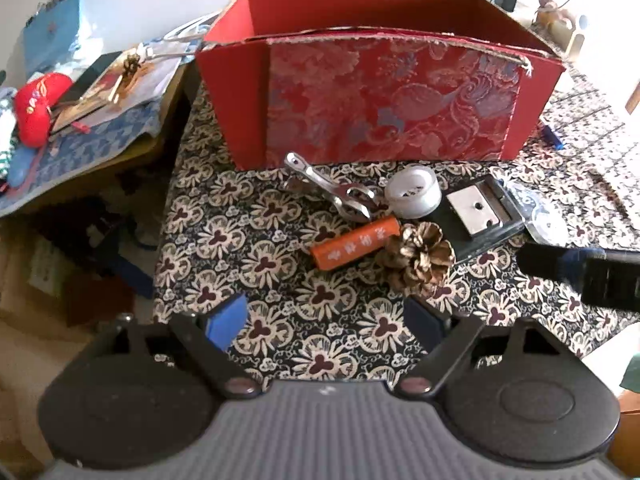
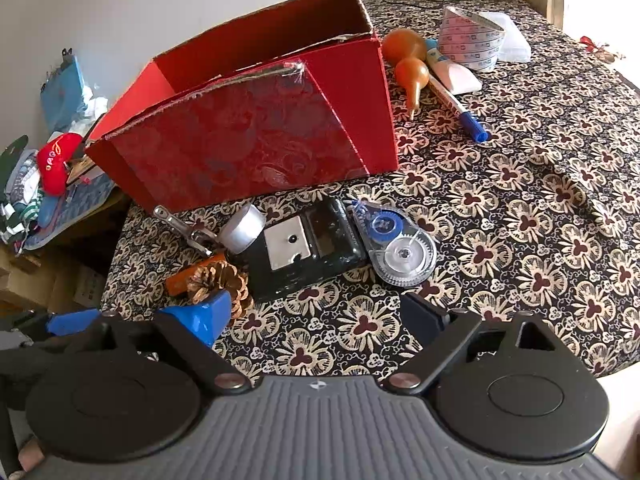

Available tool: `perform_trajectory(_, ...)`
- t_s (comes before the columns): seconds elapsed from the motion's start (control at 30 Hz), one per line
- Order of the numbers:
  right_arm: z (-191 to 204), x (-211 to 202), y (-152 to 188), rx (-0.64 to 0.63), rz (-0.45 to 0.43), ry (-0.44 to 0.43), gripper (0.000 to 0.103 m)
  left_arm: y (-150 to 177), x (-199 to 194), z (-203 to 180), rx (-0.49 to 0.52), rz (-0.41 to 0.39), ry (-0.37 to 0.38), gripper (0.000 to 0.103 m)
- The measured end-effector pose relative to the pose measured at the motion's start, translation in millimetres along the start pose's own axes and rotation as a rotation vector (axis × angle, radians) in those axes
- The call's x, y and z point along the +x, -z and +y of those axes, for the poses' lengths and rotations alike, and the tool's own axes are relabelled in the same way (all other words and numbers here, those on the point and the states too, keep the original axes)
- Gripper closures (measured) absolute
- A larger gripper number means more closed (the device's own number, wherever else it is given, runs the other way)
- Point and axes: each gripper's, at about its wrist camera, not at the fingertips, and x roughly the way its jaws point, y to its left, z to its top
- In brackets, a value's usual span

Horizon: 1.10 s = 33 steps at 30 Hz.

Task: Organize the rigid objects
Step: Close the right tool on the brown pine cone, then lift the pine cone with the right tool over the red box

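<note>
Standing at the rear of the patterned tablecloth point(image 1: 280, 280), a red box point(image 1: 384, 96) with a brocade front panel is open at the top; its contents cannot be seen from either view. Ranged along its front: metal clip point(image 1: 332, 190), white tape roll point(image 1: 414, 192), black device with a metal plate point(image 1: 476, 212), clear correction-tape dispenser point(image 2: 400, 248), orange tube point(image 1: 356, 244), pine cone point(image 1: 418, 258). Right of the box: orange gourd point(image 2: 408, 64), blue-capped marker point(image 2: 460, 110), coiled measuring tape point(image 2: 472, 40). Left of the table: low stand with a red plush item point(image 1: 38, 106) and books. Left gripper point(image 1: 320, 320): fingers wide apart, holding nothing. Right gripper point(image 2: 312, 316): fingers wide apart, holding nothing, its left pad beside the pine cone.
</note>
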Motion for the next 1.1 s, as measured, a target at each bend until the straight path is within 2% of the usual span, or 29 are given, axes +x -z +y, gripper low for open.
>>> perform_trajectory(0.17,-0.5,4.2,-4.3,-0.001,0.023,-0.06,0.031,13.3,-2.7,3.1,0.065,-0.044,0.057,0.021)
perform_trajectory(0.23,-0.7,6.8,-8.9,0.013,0.03,-0.098,0.034,16.4,-0.8,2.6,0.075,-0.052,0.089,0.026)
perform_trajectory(0.27,-0.9,8.1,-11.5,0.026,0.035,-0.125,0.036,16.7,-0.1,2.3,0.072,-0.059,0.121,0.033)
perform_trajectory(0.33,-2.9,12.7,-17.4,0.069,0.053,-0.2,0.041,16.6,0.1,-0.5,0.062,-0.078,0.181,0.039)
perform_trajectory(0.43,-1.4,24.6,-24.3,0.12,0.081,-0.288,0.051,13.5,-0.3,-9.2,0.08,-0.117,0.249,0.042)
perform_trajectory(0.53,10.0,32.5,-31.7,0.116,0.085,-0.325,0.067,9.0,4.8,-20.0,0.127,-0.138,0.261,0.045)
perform_trajectory(0.57,14.2,35.3,-32.5,0.108,0.099,-0.335,0.073,7.1,8.1,-22.7,0.136,-0.132,0.261,0.051)
perform_trajectory(0.73,29.3,52.8,-29.3,0.056,0.187,-0.286,0.083,2.0,29.1,-21.0,0.13,-0.078,0.276,0.06)
perform_trajectory(0.77,29.2,56.5,-28.5,0.053,0.206,-0.278,0.085,1.3,31.1,-21.0,0.132,-0.077,0.27,0.072)
perform_trajectory(0.93,22.6,62.8,-29.6,0.046,0.222,-0.265,0.095,-1.8,35.6,-18.7,0.133,-0.094,0.248,0.072)
perform_trajectory(1.1,24.6,55.8,-30.6,-0.006,0.187,-0.273,0.103,-2.9,32.1,-19.2,0.145,-0.112,0.239,0.073)
